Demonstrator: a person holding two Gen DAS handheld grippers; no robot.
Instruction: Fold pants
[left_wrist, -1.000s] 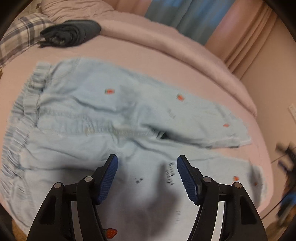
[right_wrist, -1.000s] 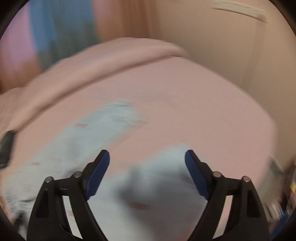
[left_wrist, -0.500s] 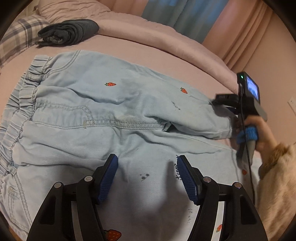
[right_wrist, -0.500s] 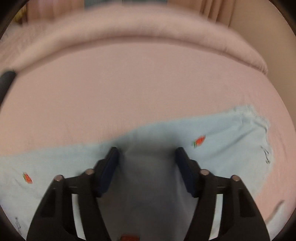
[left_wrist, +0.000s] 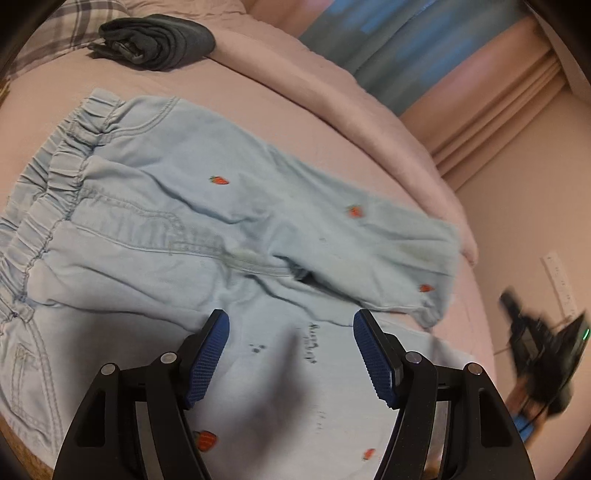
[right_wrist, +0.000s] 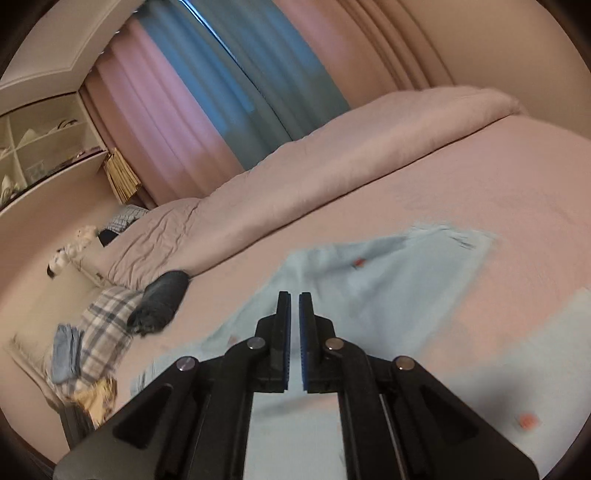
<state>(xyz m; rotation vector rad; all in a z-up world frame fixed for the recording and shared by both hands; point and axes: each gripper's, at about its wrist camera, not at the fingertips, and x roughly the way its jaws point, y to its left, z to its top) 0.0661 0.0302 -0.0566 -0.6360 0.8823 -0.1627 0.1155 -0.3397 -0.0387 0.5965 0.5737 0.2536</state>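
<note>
Light blue pants (left_wrist: 192, 221) with small strawberry prints lie spread flat on the pink bed, elastic waistband at the left, both legs running to the right. My left gripper (left_wrist: 291, 354) is open and empty, hovering above the near leg close to the crotch. My right gripper (right_wrist: 294, 332) has its jaws nearly closed with a narrow gap and nothing visible between them; it hovers above the pants (right_wrist: 369, 280). It shows blurred at the right edge of the left wrist view (left_wrist: 543, 354), off the bed's side.
A rolled dark grey garment (left_wrist: 159, 40) lies at the head of the bed beside a plaid pillow (left_wrist: 70, 29). A pink duvet (right_wrist: 332, 166) is bunched along the far side. A wall and curtains stand behind. Shelves (right_wrist: 40, 140) stand far left.
My right gripper has closed its jaws, lifted off the leg end and swung away to the right of the bed. The far leg's end shifted slightly. My left gripper has stayed open above the pants.
</note>
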